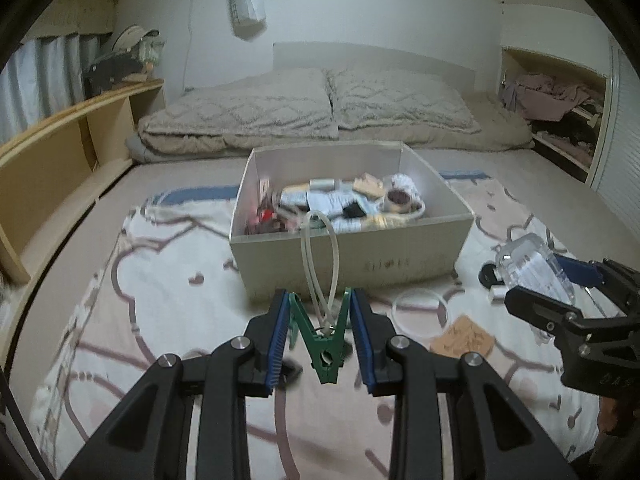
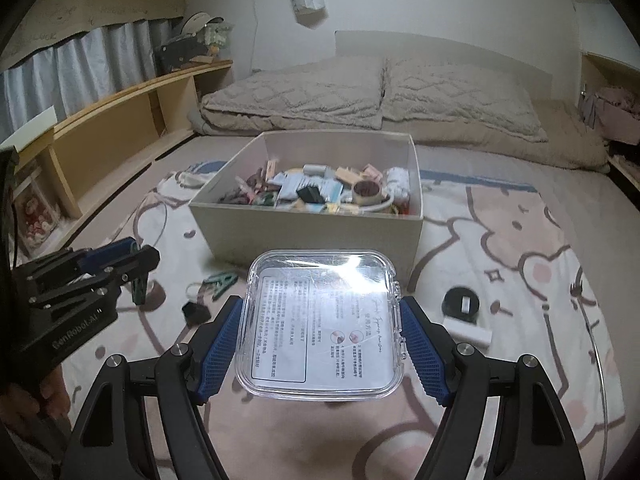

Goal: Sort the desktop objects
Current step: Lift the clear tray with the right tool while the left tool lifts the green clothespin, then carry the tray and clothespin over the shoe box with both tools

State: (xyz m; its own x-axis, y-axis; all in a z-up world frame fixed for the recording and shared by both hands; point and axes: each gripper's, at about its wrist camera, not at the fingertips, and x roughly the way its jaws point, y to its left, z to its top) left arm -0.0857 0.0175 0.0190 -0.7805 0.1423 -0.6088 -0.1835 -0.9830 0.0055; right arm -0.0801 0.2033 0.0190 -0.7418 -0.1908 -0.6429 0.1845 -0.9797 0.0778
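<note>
At the lower centre of the left wrist view we see a green clothes peg [image 1: 325, 350], squeezed between the blue pads of our left gripper [image 1: 320, 334], its two legs spread upward; a pale loop of cord [image 1: 319, 258] hangs from it, rising toward the box; in the right wrist view, lower centre, our right gripper [image 2: 322, 336] clamps a clear plastic case [image 2: 322, 322] by its two sides, a printed sheet showing through the lid; just beyond both, mid-frame, stands an open white box [image 2: 308, 232] crowded with small items; around it lies a cartoon-print blanket [image 2: 520, 280]; on it a second green peg [image 2: 220, 283], a black round disc [image 2: 461, 301]; pillows [image 1: 308, 108] fill the upper centre.
</note>
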